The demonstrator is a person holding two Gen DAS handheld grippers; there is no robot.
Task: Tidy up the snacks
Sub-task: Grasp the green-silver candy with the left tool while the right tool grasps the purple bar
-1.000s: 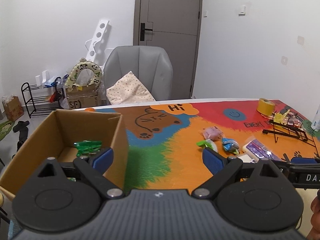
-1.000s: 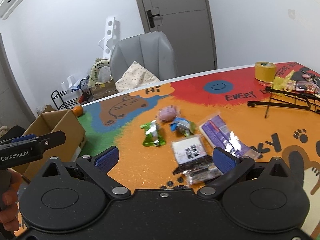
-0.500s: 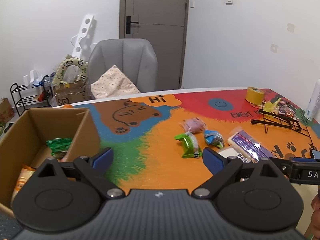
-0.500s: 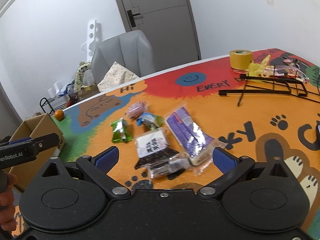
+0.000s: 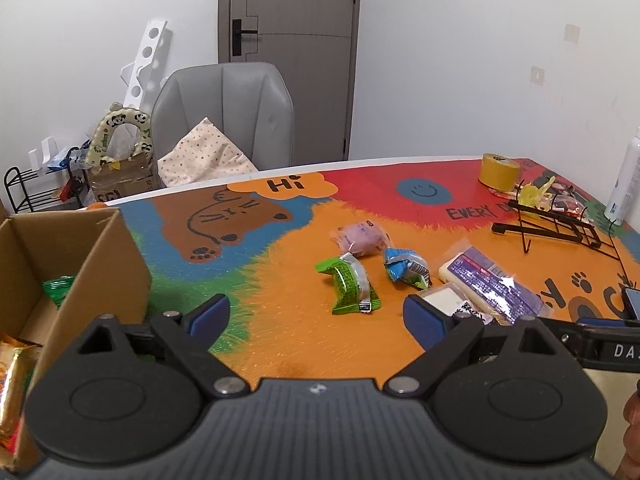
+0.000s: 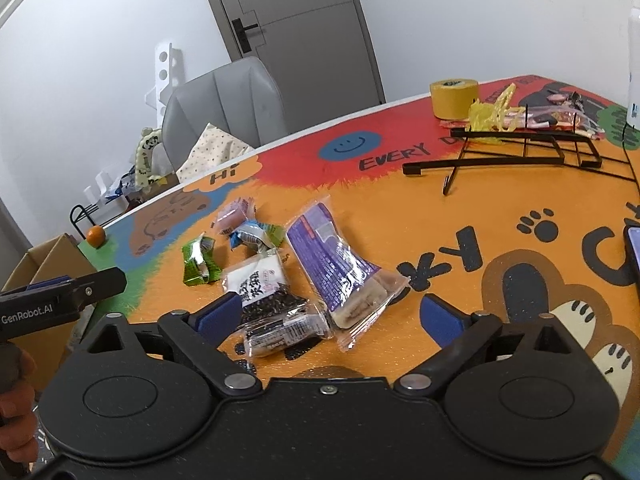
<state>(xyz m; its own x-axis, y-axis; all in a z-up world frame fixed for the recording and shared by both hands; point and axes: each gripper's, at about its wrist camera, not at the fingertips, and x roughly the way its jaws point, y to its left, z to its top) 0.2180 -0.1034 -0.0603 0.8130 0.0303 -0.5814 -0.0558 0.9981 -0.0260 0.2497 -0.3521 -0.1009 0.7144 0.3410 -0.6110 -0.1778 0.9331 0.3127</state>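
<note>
Several wrapped snacks lie on the colourful table mat: a green packet point(image 5: 352, 286) point(image 6: 198, 264), a pink one point(image 5: 360, 236), a blue one point(image 5: 406, 266), a long purple one point(image 6: 332, 260) and a black-and-white one point(image 6: 264, 284). My left gripper point(image 5: 316, 316) hovers just short of the green packet. Its jaws are closing, with only bare mat between them. My right gripper point(image 6: 330, 314) is closing too. The black-and-white packet and the near end of the purple one lie between its fingers, and the pads are clear of both. The cardboard box point(image 5: 100, 264) at the left holds a green packet point(image 5: 56, 286) and a gold one point(image 5: 10, 380).
A yellow tape roll point(image 6: 454, 96) and a black wire rack point(image 6: 520, 152) with wrappers behind it sit at the far right. A white bottle point(image 5: 624, 184) and a phone point(image 6: 634, 248) are at the right edge. An orange fruit point(image 6: 96, 236) lies beyond the box, and a grey chair point(image 5: 224, 116) stands behind the table.
Both grippers have moved down and closer to the snack pile. In the left view the box has slid to the left edge. The right fingers stand a little narrower than before.
</note>
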